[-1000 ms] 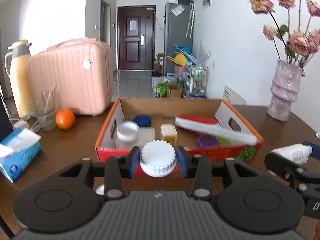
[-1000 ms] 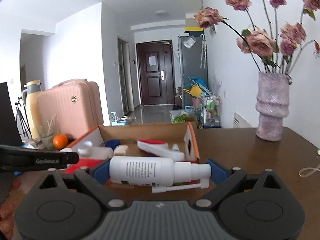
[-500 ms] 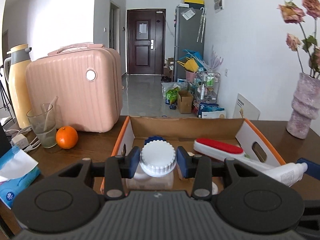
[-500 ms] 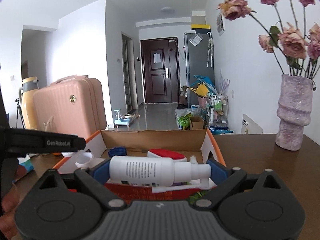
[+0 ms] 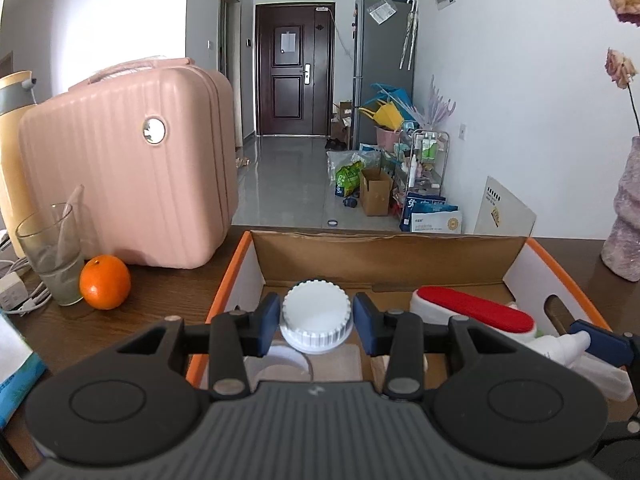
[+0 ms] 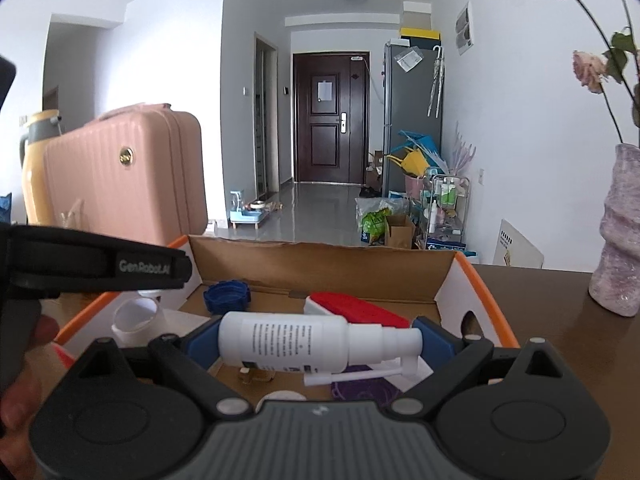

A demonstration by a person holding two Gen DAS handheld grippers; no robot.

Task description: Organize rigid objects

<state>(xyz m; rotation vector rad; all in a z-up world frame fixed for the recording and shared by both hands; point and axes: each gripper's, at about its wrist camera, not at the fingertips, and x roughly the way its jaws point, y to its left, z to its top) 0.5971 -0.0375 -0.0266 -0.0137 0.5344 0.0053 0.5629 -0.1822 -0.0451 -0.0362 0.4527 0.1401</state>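
Note:
My left gripper [image 5: 316, 322] is shut on a white ribbed cap [image 5: 316, 312], its blue pads pressing both sides, above the near left part of an orange-rimmed cardboard box [image 5: 384, 256]. Whatever hangs under the cap is hidden. My right gripper [image 6: 308, 348] is shut on a white spray bottle [image 6: 280, 344] lying sideways, nozzle to the right, over the box [image 6: 320, 268]. The bottle's nozzle [image 5: 564, 346] shows at the right edge of the left wrist view. In the box lie a red-and-white brush [image 6: 360, 312], a blue cap [image 6: 227, 296] and an open white-necked jar [image 6: 134, 318].
A pink suitcase [image 5: 128, 168], an orange [image 5: 105, 282], a drinking glass [image 5: 52, 256] and a yellow flask [image 5: 12, 152] stand left of the box. A mauve vase [image 6: 620, 248] with dried flowers stands to the right. A hand [image 6: 24, 380] grips the left tool.
Both grippers have moved forward from in front of the box to above its inside, each still holding its object. The box now fills the lower part of both views.

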